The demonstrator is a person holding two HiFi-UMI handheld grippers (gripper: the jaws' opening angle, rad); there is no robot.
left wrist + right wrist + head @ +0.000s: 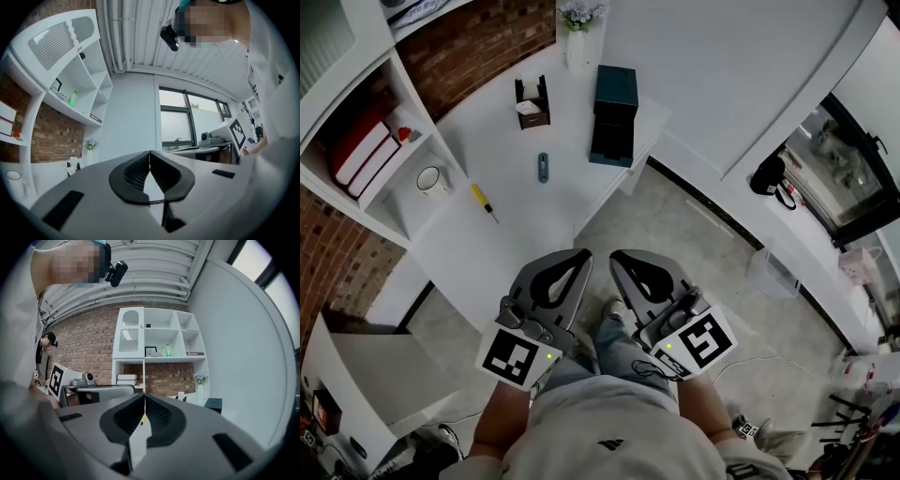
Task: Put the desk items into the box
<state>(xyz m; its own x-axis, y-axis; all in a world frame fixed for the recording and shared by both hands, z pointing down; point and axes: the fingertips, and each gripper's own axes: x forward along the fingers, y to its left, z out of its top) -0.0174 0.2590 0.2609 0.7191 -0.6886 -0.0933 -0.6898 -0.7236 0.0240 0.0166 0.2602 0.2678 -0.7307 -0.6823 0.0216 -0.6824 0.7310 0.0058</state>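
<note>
On the white desk (pixel 487 253), well ahead of both grippers, the items of the task lie untouched. There is a yellow screwdriver (pixel 483 202), a small grey-blue object (pixel 543 167) which I cannot identify, and a dark holder (pixel 532 101). The dark teal box (pixel 614 112) stands farther back, near the right edge of the desk, and nothing from the desk appears to be inside it yet.

The left gripper (pixel 579 255) and the right gripper (pixel 617 255) are held low, close to the person's body and over the floor, just off the corner of the desk. Each has its jaws pressed together, and its own view shows nothing between them.

The screwdriver is the nearest item. It lies forward and to the left of the grippers, so the left gripper is the closer one. Its long axis runs on a diagonal, with the yellow handle away to the left and the metal tip toward the person. To take it, I judge that the left gripper must first open, reach forward and left, and turn so that the jaws close across this diagonal.
</note>
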